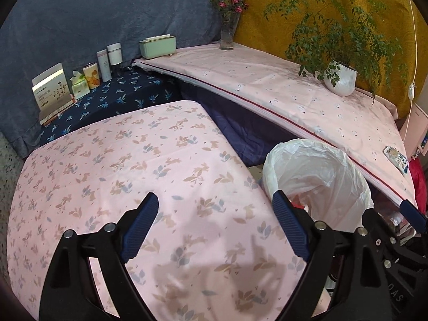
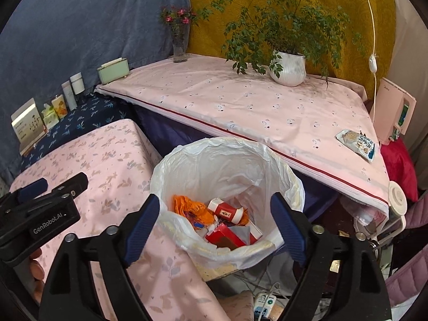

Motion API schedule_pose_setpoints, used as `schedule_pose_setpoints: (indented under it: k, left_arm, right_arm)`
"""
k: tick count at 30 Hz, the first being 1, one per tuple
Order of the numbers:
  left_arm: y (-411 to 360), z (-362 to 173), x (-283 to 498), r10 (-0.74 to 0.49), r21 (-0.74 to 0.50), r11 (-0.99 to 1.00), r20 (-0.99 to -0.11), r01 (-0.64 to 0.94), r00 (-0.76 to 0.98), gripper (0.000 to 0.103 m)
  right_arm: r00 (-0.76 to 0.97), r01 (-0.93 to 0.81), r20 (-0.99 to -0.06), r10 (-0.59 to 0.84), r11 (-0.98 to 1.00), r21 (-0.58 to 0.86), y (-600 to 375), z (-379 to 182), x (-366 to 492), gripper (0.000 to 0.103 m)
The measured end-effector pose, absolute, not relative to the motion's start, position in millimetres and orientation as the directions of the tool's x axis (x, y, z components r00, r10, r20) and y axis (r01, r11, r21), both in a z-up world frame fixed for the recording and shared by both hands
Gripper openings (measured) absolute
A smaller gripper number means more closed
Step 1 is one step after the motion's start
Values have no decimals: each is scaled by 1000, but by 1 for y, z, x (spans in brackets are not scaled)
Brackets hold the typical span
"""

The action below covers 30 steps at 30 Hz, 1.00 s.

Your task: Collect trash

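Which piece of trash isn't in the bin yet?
The snack wrapper, white with blue print. It lies alone on the pink table, while the other trash sits inside the white-lined bin.

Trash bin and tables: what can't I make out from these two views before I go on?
- Bin bottom: right wrist view, buried under the trash.
- Bin interior: left wrist view, blocked by the liner and left gripper.
- Snack packet print: too small in both views.
- Floor right of the bin: hidden by the right gripper.
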<state>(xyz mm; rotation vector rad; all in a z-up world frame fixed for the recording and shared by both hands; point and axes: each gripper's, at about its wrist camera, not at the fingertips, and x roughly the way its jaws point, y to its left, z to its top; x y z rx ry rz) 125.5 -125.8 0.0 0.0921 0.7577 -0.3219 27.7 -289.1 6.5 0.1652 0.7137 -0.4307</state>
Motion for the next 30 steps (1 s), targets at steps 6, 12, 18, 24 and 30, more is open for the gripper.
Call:
schedule_pose_setpoints:
  k: [6, 12, 18, 24, 30]
  left_arm:
    - [-115, -7, 107, -204, 15, 956, -685, 294, 699, 90]
    - [-111, -14, 99, -203, 8, 956, -703, 294, 681, 91]
    - [-111, -20, 95, -208, -8, 957, -720, 291, 662, 92]
    - [-114, -24, 92, -194, 5, 958, -723, 286, 663, 92]
    - [-113, -27, 92, -190, 2, 960, -729, 280, 658, 92]
  right_arm:
    - [667, 420, -675, -313, 908, -7, -274, 0, 11, 94]
    - [660, 404, -679, -322, 914, -40, -266, -5, 2, 97]
    - [648, 405, -689, -323, 913, -47, -267, -8, -3, 97]
    - [638, 403, -702, -317, 914, -46, -269, -12, -5, 97]
    - [638, 402, -704, -314, 915, -43, -269, -12, -4, 97]
